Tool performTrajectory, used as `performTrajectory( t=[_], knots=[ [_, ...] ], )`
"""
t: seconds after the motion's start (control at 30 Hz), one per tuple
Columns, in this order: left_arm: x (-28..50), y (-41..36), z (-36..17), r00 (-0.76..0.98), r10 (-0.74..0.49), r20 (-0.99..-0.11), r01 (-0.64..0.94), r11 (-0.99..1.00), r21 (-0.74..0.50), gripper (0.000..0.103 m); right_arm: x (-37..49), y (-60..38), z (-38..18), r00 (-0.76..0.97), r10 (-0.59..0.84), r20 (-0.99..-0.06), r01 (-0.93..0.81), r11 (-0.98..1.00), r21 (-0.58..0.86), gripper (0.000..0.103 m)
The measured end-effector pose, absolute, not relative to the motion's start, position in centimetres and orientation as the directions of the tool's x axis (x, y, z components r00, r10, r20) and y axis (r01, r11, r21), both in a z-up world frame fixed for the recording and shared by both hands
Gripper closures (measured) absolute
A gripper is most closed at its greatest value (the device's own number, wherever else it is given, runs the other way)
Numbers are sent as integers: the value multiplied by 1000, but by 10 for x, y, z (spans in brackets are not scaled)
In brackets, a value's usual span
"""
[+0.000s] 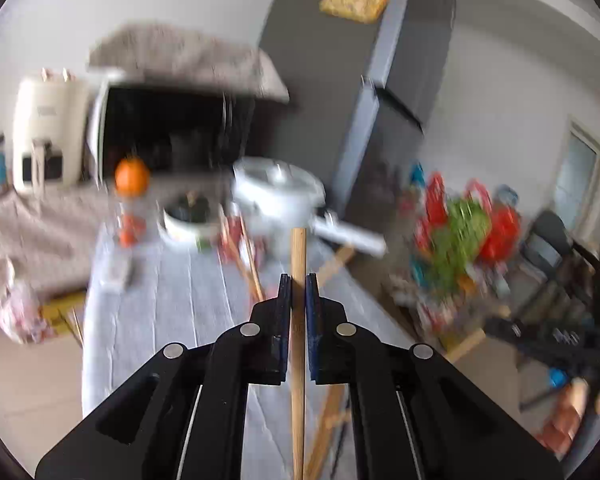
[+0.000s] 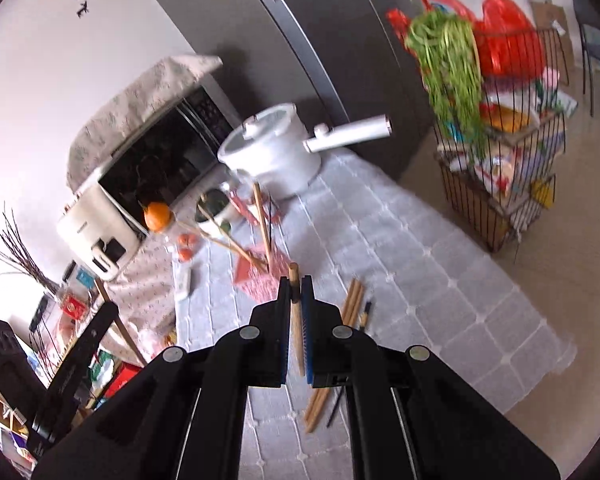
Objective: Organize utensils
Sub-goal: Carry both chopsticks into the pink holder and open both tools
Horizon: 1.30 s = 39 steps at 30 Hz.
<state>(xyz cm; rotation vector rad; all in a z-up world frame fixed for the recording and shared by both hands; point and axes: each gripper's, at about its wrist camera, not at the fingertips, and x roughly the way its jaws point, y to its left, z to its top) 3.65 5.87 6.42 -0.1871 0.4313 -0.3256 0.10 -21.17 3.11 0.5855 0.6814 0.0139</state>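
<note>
The left gripper (image 1: 298,284) is nearly closed, its 2 jaws pressed against a wooden stick (image 1: 298,256) that runs straight up between them and pokes out past the tips toward the white pot (image 1: 278,194). That view is blurred, so finer detail is lost. The right gripper (image 2: 295,286) is likewise clamped on a wooden stick (image 2: 294,272), which leans slightly and reaches just past the fingertips.

Both claws hang above the table (image 2: 420,264), which wears a pale gray quilted cloth. On that cloth, just right of the right gripper, lie a few loose wooden sticks (image 2: 354,300) side by side, with 1 dark thin stick (image 2: 367,312) beside them. Farther along the table, a red patterned holder (image 2: 260,276) has several sticks (image 2: 262,224) standing tilted in it. Beyond the holder sits the white pot with its long handle, and left of the pot a bowl (image 2: 214,210) and an orange (image 2: 157,216). Behind the pot stand a cloth-covered microwave (image 2: 160,160) and a dark fridge (image 2: 320,40); right of the table, a wire rack (image 2: 500,184).
</note>
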Motion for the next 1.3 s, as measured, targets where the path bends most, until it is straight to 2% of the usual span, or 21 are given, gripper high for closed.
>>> performTrajectory(
  t=[0.17,0.3,0.5,0.57,0.6,0.63,0.67,0.7,0.87,0.93,1.0,1.03,1.17,1.3],
  knots=[
    [75,42,101,959,-225,-171,188,960,-209,97,18,-228,54,829,179,-530,160,831,532,98],
    [110,31,108,978,-176,-113,152,969,-195,97,38,-237,59,840,192,-507,142,825,547,98],
    [159,13,89,987,-129,-97,114,982,-147,97,65,-239,55,842,211,-497,118,826,551,98],
    [171,9,78,987,-121,-109,105,985,-140,95,72,-238,52,837,218,-502,116,826,552,98],
    [177,10,70,985,-118,-127,98,984,-151,91,74,-237,51,836,220,-503,116,825,554,97],
    [179,11,65,984,-111,-140,88,983,-159,83,75,-236,51,835,223,-504,115,824,555,97],
    [180,14,60,984,-101,-150,76,983,-168,69,76,-236,50,833,226,-504,114,822,558,97],
    [178,18,56,984,-93,-154,65,982,-179,65,76,-235,51,833,229,-504,112,822,559,97],
    [154,47,55,978,-80,-194,39,977,-209,65,74,-230,62,837,247,-487,90,817,569,97],
    [140,59,56,975,-79,-210,34,977,-210,61,73,-225,70,844,253,-472,77,815,574,98],
    [127,71,55,970,-74,-232,21,974,-225,47,73,-220,78,851,256,-459,67,814,577,97],
    [118,81,53,966,-77,-246,13,967,-253,46,74,-218,82,853,254,-455,64,815,575,97],
    [99,103,47,949,-87,-303,-6,956,-293,46,88,-203,97,873,211,-440,71,837,543,97],
    [89,113,48,948,-69,-309,-24,958,-287,46,113,-187,96,870,175,-460,97,856,508,97]
  ],
)
